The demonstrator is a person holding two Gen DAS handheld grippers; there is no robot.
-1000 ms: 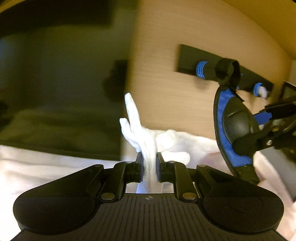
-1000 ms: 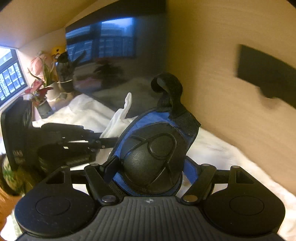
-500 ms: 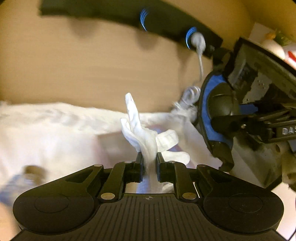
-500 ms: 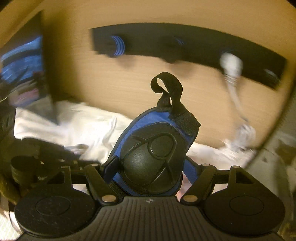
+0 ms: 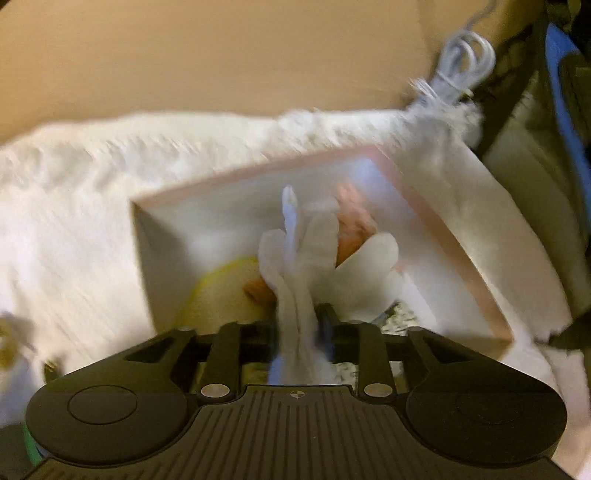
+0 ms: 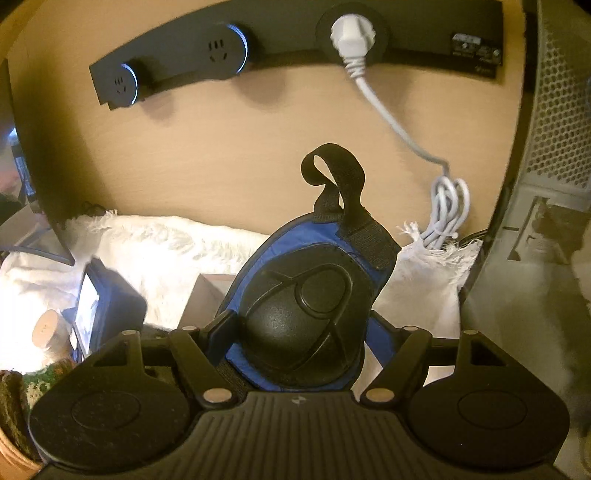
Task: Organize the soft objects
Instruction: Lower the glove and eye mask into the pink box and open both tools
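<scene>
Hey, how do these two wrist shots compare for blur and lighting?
Left wrist view: heavy motion smear over the white glove, the pink-rimmed box and the white cloth; only the gripper body stays crisp. Right wrist view: much sharper, the knee pad and socket strip clear, warm yellowish light, fisheye bending the strip.

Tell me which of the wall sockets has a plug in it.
The rightmost socket: a white plug sits in it, its cord trailing down. The two sockets left of it are empty.
</scene>
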